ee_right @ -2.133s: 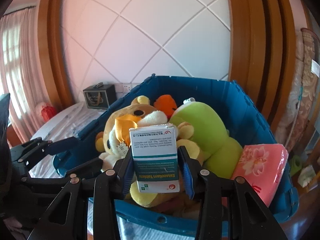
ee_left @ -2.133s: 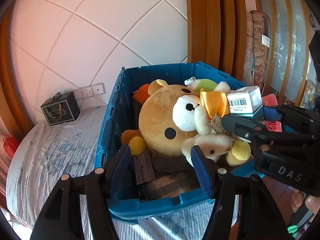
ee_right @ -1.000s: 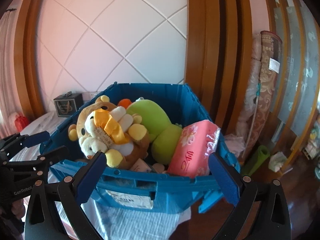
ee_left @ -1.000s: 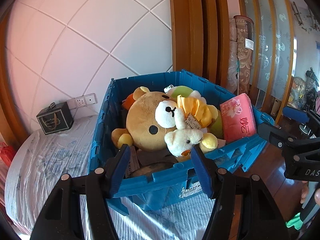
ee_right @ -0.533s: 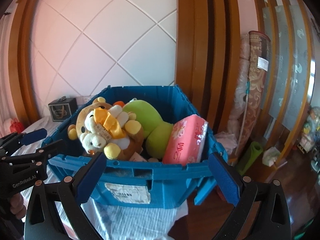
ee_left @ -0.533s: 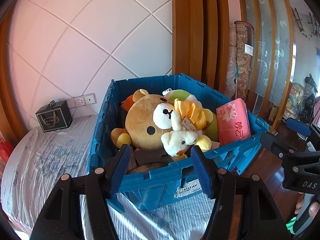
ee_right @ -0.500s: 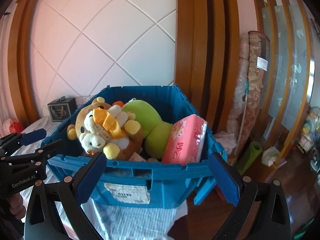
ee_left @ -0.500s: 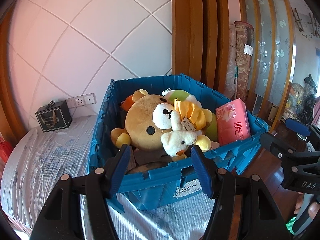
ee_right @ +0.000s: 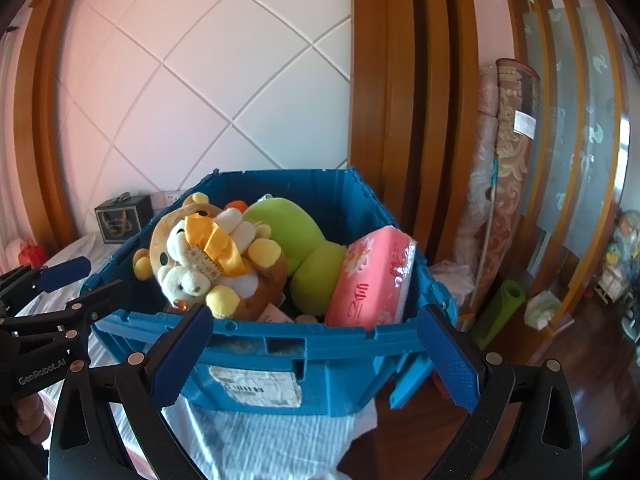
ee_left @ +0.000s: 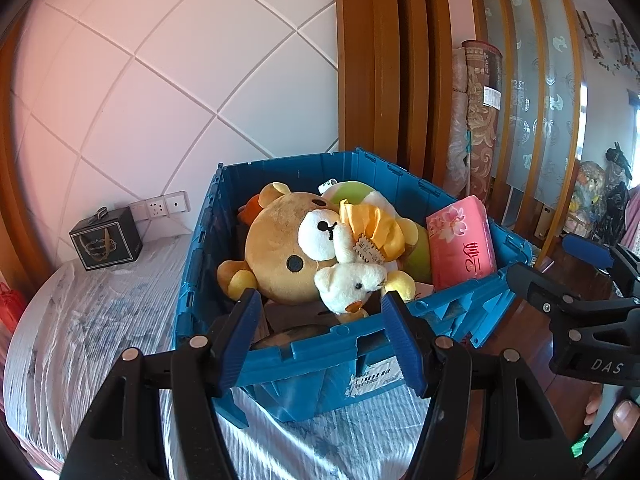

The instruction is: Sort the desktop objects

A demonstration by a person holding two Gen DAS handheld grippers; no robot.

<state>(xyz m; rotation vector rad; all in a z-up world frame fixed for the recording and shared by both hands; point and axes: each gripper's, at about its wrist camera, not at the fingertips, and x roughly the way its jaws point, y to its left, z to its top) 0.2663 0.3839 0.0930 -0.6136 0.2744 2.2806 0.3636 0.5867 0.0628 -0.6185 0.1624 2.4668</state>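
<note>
- Crate (ee_right: 280, 344): blue, open-topped; stands on a striped cloth (ee_left: 100, 320) near the wall; full to the rim.
- Brown bear (ee_left: 280, 248): largest item; lies at the crate's left side, face up.
- White bear (ee_left: 352, 280): small, with yellow bow (ee_left: 372, 228); rests on the brown bear, near the front wall.
- Green plush (ee_right: 296, 236): behind and right of the bears; partly buried.
- Pink pack (ee_right: 372, 280): stands tilted against the crate's right wall; topmost and unobstructed.
- Black box (ee_left: 106, 240): on the cloth, well apart from the crate, by the wall sockets.
- Left gripper (ee_left: 320, 340): jaws partly apart, nothing between them; hovers before the front wall.
- Right gripper (ee_right: 316, 356): jaws spread wide, empty; also short of the crate.
- Step in hand, as judged: choosing the next item; both tools free.
- Handling note: take a top item first, likely the pink pack or the white bear; grip soft goods across the body, not by bow or tag; lift straight up to clear the rim and avoid dragging neighbours.
</note>
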